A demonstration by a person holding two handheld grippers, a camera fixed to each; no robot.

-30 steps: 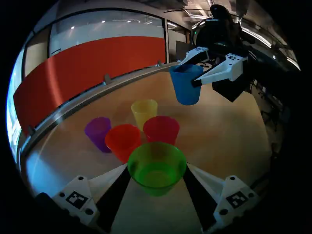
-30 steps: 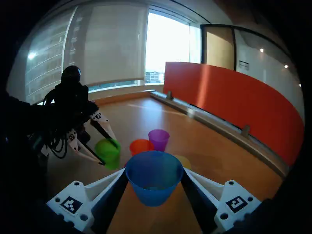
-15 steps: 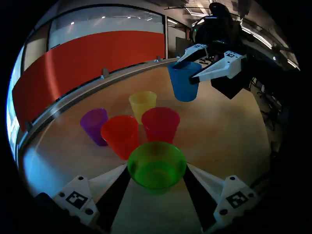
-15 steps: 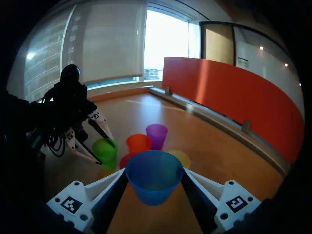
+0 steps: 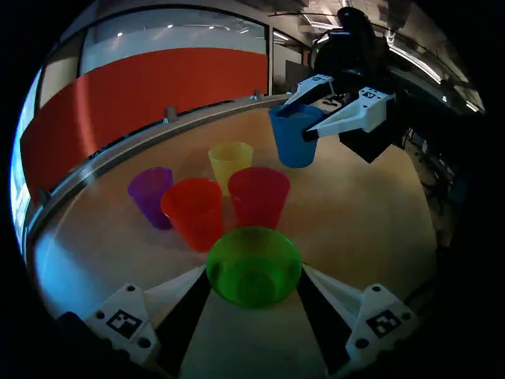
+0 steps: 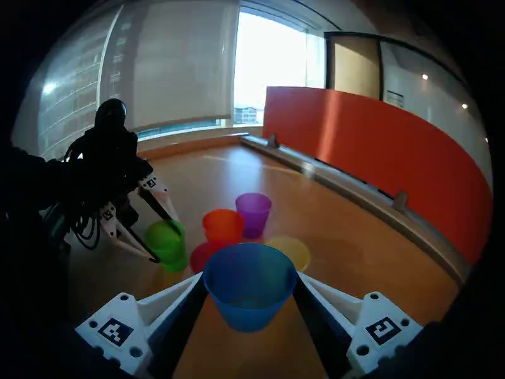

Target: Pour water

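My left gripper [image 5: 254, 285] is shut on a green cup [image 5: 254, 265], held upright just above the wooden table [image 5: 353, 208]. My right gripper [image 6: 250, 297] is shut on a blue cup [image 6: 250, 284] with a little water in its bottom, held upright in the air. In the left gripper view that blue cup [image 5: 293, 134] hangs beyond the standing cups, between the right gripper's white fingers [image 5: 344, 120]. Yellow [image 5: 230, 164], dark red [image 5: 259, 196], orange-red [image 5: 194, 211] and purple [image 5: 150, 194] cups stand grouped on the table. In the right gripper view the green cup [image 6: 165, 243] is at the left.
A long orange-red wall panel [image 5: 126, 95] with a metal rail runs along the table's far side. A person in dark clothing [image 6: 57, 189] holds the left gripper [image 6: 163, 235]. Bright windows [image 6: 271, 69] lie behind. Bare wood [image 6: 353, 252] stretches right of the cups.
The blue cup in my right gripper has come lower and nearer to the standing cups. The green cup stays in my left gripper, which shifted slightly toward the group.
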